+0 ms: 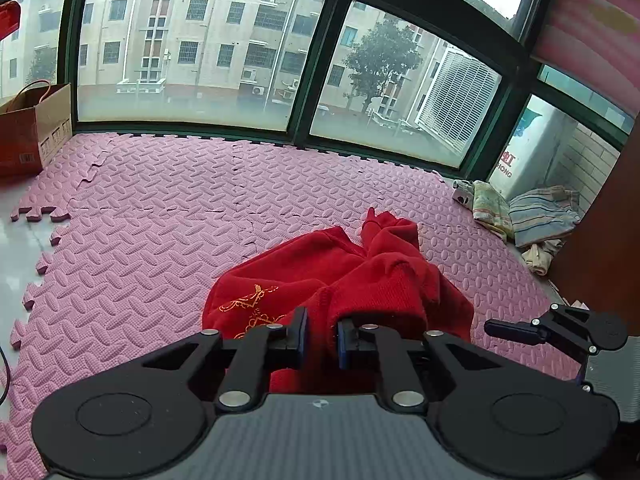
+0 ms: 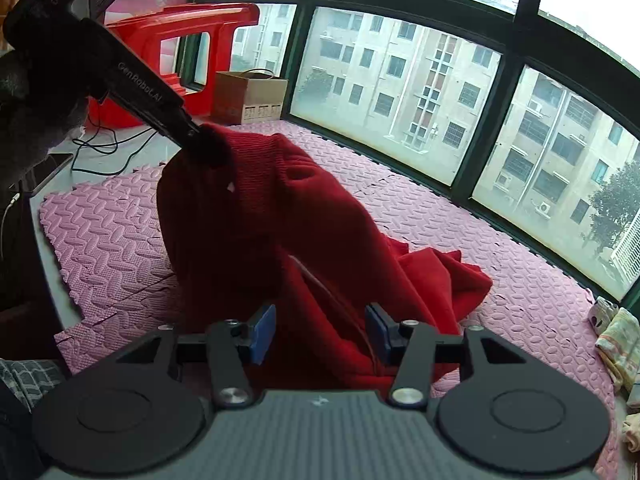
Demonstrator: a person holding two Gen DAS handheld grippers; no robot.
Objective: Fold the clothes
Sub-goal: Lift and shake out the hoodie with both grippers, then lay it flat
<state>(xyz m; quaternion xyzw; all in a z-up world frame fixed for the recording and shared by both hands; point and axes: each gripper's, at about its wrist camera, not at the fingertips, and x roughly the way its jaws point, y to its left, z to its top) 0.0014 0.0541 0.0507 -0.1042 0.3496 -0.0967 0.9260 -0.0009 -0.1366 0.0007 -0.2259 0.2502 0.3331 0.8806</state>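
Note:
A red knit sweater (image 1: 304, 280) with gold embroidery lies crumpled on the pink foam mat (image 1: 160, 220). My left gripper (image 1: 322, 338) is shut on a fold of the sweater and lifts it; in the right wrist view it (image 2: 196, 136) holds the sweater (image 2: 272, 208) up by a corner. My right gripper (image 2: 320, 334) is open, its blue pads (image 2: 264, 332) on either side of the hanging red cloth without pinching it. It also shows at the right edge of the left wrist view (image 1: 516, 330).
A cardboard box (image 1: 36, 128) stands at the mat's far left by the window. A pile of other clothes (image 1: 520, 216) lies at the far right. A red plastic chair (image 2: 188, 40) and black cables (image 2: 104, 144) are behind the left gripper.

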